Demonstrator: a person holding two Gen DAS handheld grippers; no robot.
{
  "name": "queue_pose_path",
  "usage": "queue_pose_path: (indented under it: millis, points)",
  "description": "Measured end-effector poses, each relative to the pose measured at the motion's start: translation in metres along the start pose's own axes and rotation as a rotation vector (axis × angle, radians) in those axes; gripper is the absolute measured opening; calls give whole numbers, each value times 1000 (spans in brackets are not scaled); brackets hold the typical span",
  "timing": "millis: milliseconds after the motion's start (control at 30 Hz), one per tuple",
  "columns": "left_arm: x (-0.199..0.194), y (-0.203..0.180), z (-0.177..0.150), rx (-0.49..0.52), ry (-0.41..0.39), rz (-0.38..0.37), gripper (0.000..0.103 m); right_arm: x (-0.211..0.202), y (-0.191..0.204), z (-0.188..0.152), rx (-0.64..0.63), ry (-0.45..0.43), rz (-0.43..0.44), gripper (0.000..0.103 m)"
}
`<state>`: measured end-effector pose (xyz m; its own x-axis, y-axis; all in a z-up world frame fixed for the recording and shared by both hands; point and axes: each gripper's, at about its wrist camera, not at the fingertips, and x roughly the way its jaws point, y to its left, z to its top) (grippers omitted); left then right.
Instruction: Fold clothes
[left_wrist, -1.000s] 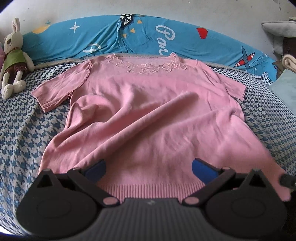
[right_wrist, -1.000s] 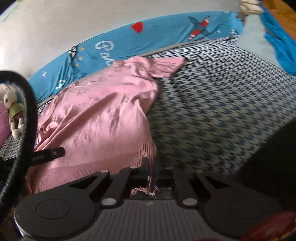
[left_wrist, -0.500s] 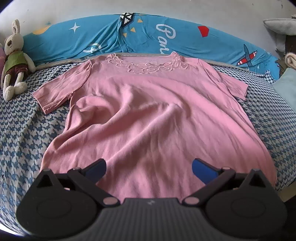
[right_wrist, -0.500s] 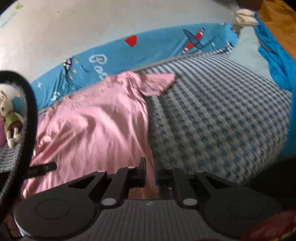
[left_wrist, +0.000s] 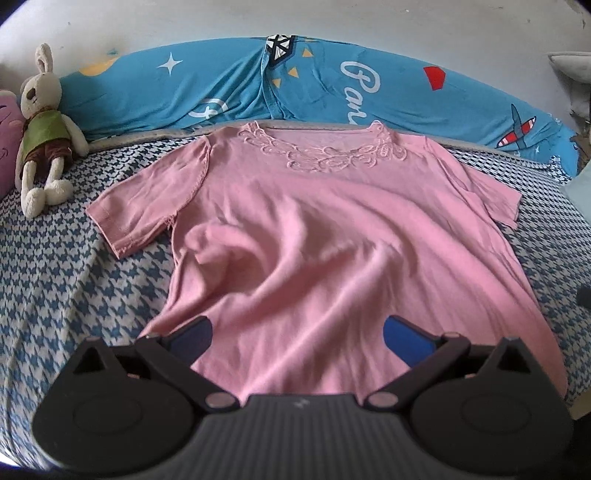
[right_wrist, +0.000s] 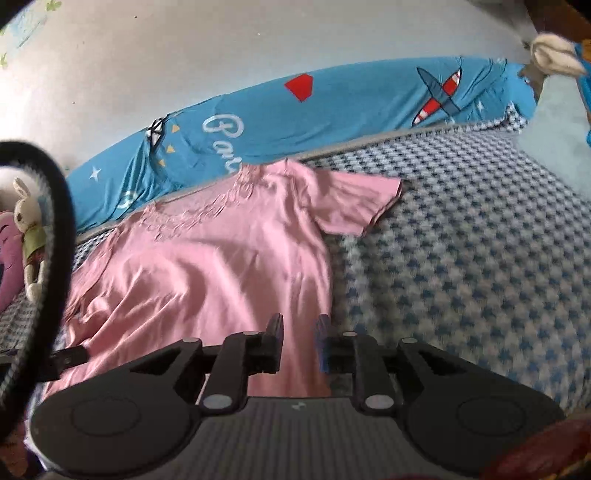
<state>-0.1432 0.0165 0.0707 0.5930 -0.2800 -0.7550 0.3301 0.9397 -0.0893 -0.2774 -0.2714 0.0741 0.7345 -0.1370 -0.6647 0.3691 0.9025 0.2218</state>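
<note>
Pink top — flat, creased, sleeves outspread

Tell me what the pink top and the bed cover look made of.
Pink top: likely a thin, soft knit or jersey, matte; it lies in loose ripples, with raised lace-like trim at the neckline. Bed cover: woven-looking cloth, matte, with a blue-and-white houndstooth pattern; the exact fibre cannot be told.
</note>
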Motion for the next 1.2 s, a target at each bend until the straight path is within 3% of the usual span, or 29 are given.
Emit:
queue_pose_path:
  millis: [133,400,833,1200]
  points:
    - [8,12,7,-1,-15,20,103,21,-16,20,60,3,-8,22]
    - [25,35,23,-54,3,28,103,58,-28,49,64,-20,-58,23]
    - [58,43,45,-41,16,38,103,123,-51,84,49,-29,-134,28]
    - [79,43,55,-87,71,-44,103,164,-76,113,-2,-82,-218,39]
